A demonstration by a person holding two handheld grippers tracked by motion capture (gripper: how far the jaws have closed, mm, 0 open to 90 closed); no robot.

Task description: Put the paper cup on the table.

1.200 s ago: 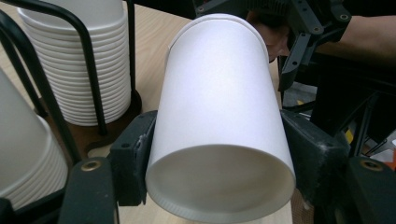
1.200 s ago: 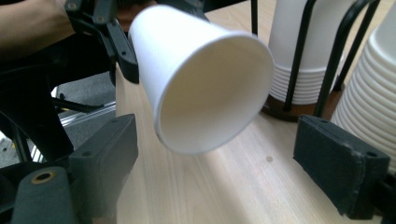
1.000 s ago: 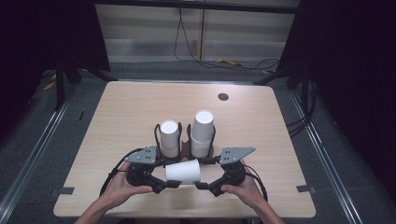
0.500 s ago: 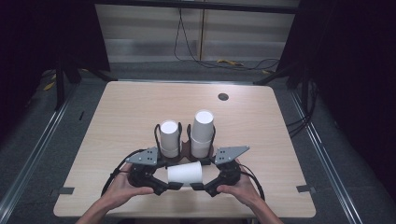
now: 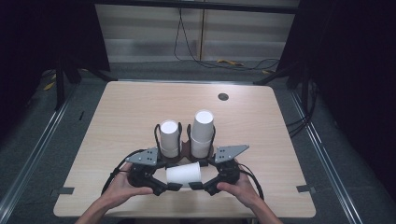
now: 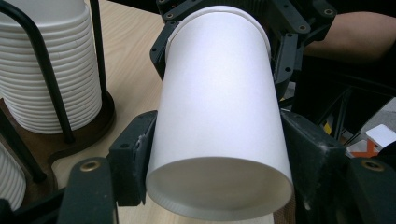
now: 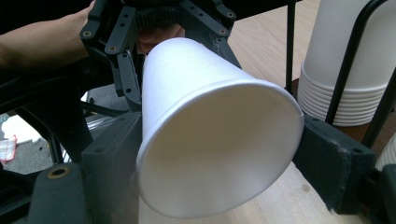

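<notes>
Paper cup [image 5: 183, 173] lying sideways (above table [image 5: 116, 121]), clamped between left gripper [image 5: 169, 186] and right gripper [image 5: 198, 185], beside cup stacks [image 5: 202, 133]

A pale wooden table [image 5: 116, 116] has a small dark round hole [image 5: 223, 97] near its far right corner. Near its front middle stands a black wire rack [image 5: 157, 135] on a dark wooden base [image 6: 88, 130], holding 2 stacks of white paper cups: a shorter left stack [image 5: 169, 137] and a taller right stack [image 5: 202, 133]. Grey tape [image 5: 62, 191] marks both front corners. Beyond the table, a black cable [image 5: 187, 42] runs down a pale panelled wall [image 5: 149, 28] to the grey floor, near a yellow cable [image 5: 229, 62].
</notes>
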